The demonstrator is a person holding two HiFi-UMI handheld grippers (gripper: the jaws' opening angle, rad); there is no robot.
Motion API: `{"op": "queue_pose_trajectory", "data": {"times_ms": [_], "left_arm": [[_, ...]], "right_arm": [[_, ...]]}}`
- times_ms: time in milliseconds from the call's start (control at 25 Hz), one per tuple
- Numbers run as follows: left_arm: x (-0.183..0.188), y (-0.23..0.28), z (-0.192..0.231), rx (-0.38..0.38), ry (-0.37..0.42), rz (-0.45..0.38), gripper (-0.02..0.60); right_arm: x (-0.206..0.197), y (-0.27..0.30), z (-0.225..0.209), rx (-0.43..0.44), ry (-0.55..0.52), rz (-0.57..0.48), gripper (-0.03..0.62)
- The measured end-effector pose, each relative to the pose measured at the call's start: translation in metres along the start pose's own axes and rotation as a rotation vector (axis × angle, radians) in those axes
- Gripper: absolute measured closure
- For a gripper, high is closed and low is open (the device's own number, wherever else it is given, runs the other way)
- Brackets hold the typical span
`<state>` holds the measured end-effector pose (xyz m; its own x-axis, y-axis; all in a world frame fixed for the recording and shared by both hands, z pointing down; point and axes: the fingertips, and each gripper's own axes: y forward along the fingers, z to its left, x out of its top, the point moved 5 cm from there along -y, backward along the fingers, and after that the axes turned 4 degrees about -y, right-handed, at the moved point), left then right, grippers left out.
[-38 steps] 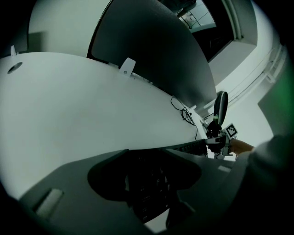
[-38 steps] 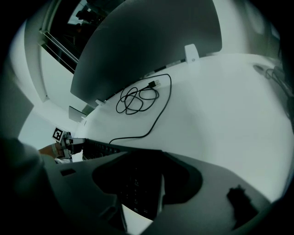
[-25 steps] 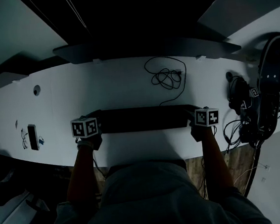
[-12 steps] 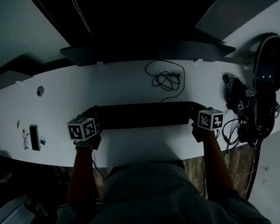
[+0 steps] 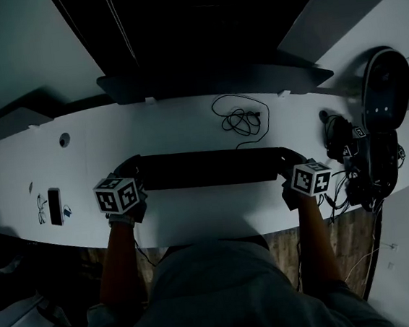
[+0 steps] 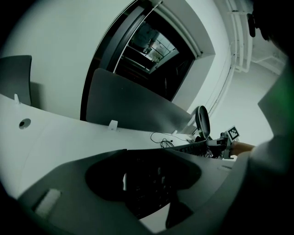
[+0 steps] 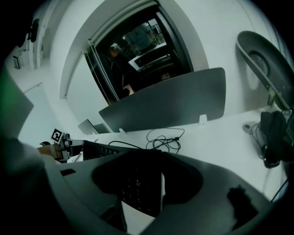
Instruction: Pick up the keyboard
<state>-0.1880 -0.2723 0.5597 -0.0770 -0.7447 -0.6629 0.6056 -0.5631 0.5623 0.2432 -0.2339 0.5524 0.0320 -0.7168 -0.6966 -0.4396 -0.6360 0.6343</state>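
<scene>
A long black keyboard point(image 5: 208, 167) stretches left to right over the white desk point(image 5: 186, 128) in the head view. My left gripper point(image 5: 132, 175) is shut on its left end and my right gripper point(image 5: 289, 165) is shut on its right end. In the left gripper view the keyboard point(image 6: 158, 181) fills the gap between the jaws and runs off toward the right gripper point(image 6: 226, 146). In the right gripper view the keyboard point(image 7: 138, 186) sits between the jaws, with a strip of white desk showing under its edge. It seems slightly off the desk.
A coil of black cable point(image 5: 241, 117) lies just beyond the keyboard. A phone point(image 5: 55, 206) rests at the desk's left. Black headphones and tangled cables point(image 5: 348, 151) crowd the right end beside a dark oval chair back point(image 5: 384, 93). A grey divider panel point(image 5: 210, 79) lines the far edge.
The keyboard looks larger and nearer the cable coil than a second ago. Both grippers have moved with it, keeping hold of its ends.
</scene>
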Motion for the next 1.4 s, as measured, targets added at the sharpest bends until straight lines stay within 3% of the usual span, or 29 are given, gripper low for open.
{"op": "queue_pose_trajectory", "data": {"times_ms": [720, 1400], "left_arm": [[0.071, -0.073, -0.04, -0.046, 0.139, -0.194, 0.366], [0.14, -0.103, -0.12, -0.03, 0.195, -0.382, 0.36]], "right_arm": [[0.056, -0.063, 0.056, -0.007, -0.076, -0.228, 0.385], [0.138, -0.128, 0.037, 0.037, -0.142, -0.369, 0.385]]}}
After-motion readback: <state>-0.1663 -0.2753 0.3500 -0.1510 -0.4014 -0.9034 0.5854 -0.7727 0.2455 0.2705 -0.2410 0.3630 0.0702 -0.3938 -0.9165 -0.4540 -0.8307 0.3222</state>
